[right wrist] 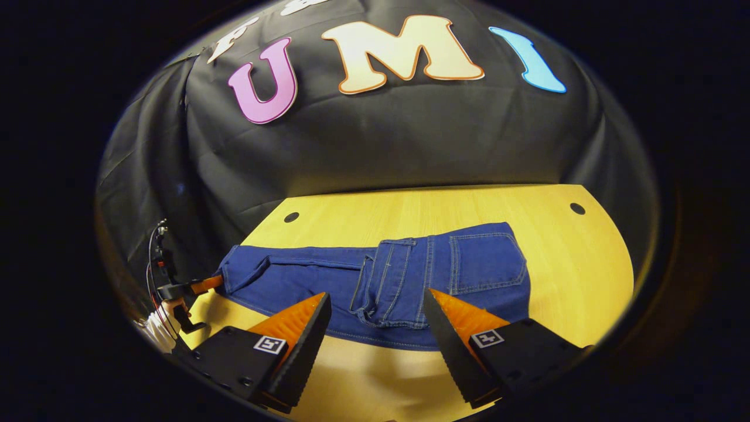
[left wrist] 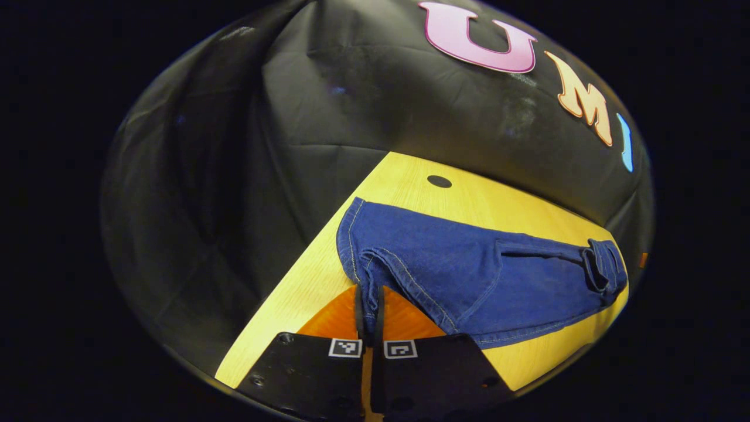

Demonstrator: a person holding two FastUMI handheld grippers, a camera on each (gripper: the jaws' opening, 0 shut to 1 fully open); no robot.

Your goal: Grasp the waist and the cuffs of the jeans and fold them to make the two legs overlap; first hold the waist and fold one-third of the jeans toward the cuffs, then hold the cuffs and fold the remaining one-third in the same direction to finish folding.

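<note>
On table (right wrist: 586, 258), jeans (right wrist: 410, 275), no legible label

The jeans (right wrist: 410, 275) were a deep, even blue denim, with lighter tan stitching running in lines along the seams, the hem, and around the back pocket (right wrist: 486, 261). The surface (right wrist: 562, 258) under them was a bright yellow with a faint straight wood grain, and it carried small round black dots (right wrist: 291, 217) near its far corners. The cloth wall (right wrist: 381, 140) behind it was black and creased. On the body of each gripper sat a small square marker (left wrist: 344, 347), white with a black blocky pattern. The sleeve (right wrist: 157, 325) at the far hand was white with ribbing.
</note>
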